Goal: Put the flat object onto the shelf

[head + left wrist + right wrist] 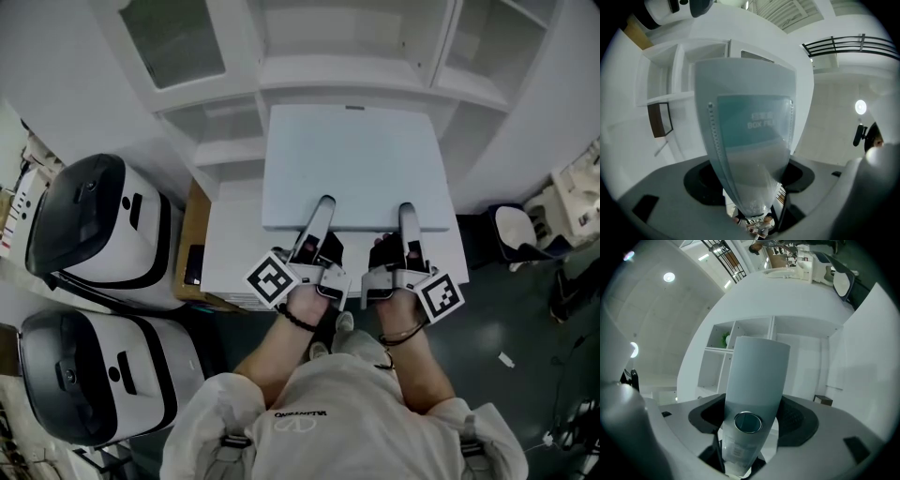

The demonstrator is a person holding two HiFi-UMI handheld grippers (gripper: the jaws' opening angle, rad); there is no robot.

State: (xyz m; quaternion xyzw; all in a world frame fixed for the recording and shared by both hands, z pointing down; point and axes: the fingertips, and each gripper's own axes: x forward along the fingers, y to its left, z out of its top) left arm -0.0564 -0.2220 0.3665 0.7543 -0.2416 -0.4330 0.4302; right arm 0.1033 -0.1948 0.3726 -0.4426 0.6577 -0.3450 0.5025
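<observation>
on the near edge of the flat file (352, 159), left gripper (322, 208) and right gripper (407, 212), both clamped

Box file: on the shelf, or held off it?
Held off it: left gripper and right gripper clamp the box file by its near edge, in front of the shelf.

Folder (352, 164): plain pale blue-white; see-through teal-grey in the left gripper view. Shelf (347, 70): white. Marker cubes (272, 278): black squares on white. Machines (94, 230): white bodies, black tops. Floor (525, 328): dark grey-green. Board (194, 239): brown.
</observation>
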